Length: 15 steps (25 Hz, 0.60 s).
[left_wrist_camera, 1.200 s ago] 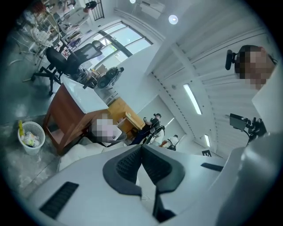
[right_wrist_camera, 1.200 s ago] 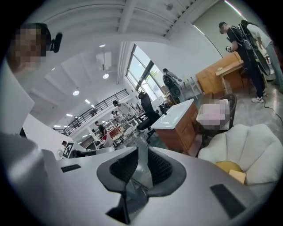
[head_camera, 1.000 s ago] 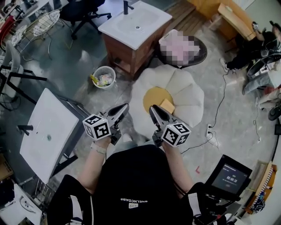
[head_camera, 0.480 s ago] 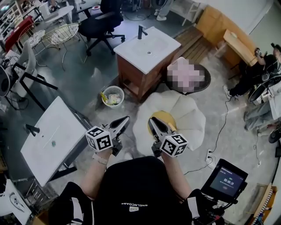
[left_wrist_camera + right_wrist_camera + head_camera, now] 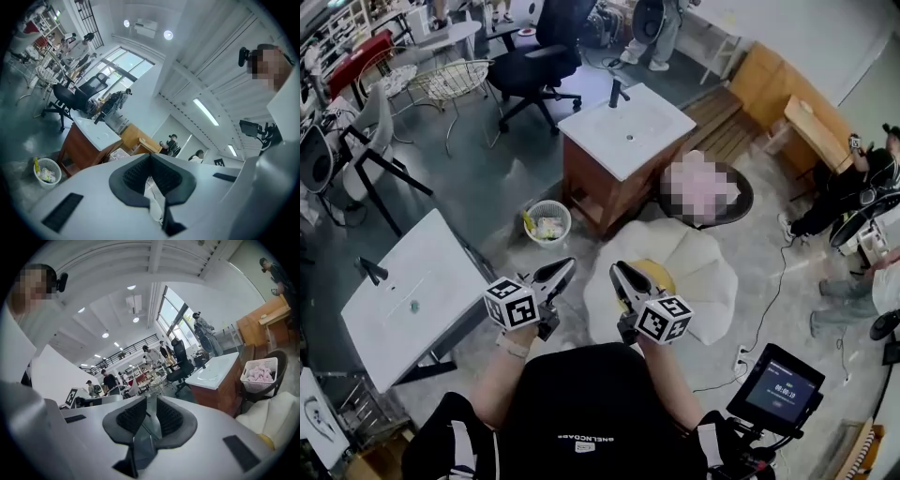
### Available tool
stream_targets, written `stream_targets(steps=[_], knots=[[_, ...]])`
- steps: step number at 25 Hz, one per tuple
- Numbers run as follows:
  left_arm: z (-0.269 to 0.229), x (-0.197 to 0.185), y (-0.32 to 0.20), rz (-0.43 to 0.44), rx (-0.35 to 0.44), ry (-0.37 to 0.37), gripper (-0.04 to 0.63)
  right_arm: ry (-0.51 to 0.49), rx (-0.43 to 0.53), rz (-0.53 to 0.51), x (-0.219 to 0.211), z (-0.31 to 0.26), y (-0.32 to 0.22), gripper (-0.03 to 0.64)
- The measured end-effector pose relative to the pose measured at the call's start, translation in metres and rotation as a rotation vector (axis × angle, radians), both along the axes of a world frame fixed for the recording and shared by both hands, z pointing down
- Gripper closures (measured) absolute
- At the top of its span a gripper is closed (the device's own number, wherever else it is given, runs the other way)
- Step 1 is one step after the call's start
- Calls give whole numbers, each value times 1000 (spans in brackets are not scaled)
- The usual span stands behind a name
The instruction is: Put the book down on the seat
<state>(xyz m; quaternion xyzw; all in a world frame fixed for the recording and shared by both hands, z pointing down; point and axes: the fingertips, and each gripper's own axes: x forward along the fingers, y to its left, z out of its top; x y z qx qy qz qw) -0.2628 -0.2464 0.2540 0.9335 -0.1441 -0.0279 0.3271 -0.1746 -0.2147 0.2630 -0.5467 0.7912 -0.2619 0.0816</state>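
Cream-coloured and petal-shaped, the seat (image 5: 705, 274) is sitting on the grey floor (image 5: 487, 202) right in front of the person (image 5: 581, 403), who is wearing a black top and holding both grippers out at chest height. The left gripper (image 5: 569, 264) is pointing towards the seat's near edge with its fingers (image 5: 136, 176) clenched tip to tip on nothing. The right gripper (image 5: 615, 268) is hanging over the seat's yellow centre (image 5: 664, 277), its fingers (image 5: 169, 418) standing a thin slit apart with nothing between them. I cannot make out the book: the right gripper is covering much of the yellow centre, and neither gripper is carrying it.

Beyond the seat, a wooden cabinet (image 5: 600, 183) with a white basin top is standing near a small wire wastebasket (image 5: 547, 222) holding scraps. A white counter (image 5: 408, 295) with a dark tap is slanting away at the person's left, a black office chair (image 5: 546, 64) is standing farther back, and a lit screen (image 5: 776, 388) on a stand is glowing at the person's right.
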Motion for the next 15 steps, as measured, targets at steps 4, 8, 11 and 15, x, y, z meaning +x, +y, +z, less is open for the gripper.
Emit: stream_targets(steps=[4,8,11,15], knots=[[-1,-4,-1,-8,6,1,580,2,5,-16,-6,-1,-2,532],[-4,-7,-1,-13,9,7,579,2,2,-11,-6,-1,-4,532],[-3,-8,-1,-15,2,9,580,0,-6,-6,-6,2,-3,532],[-1,-8,-1,-14,2,3,580,-6,-10,-7,-7,4,-4,532]])
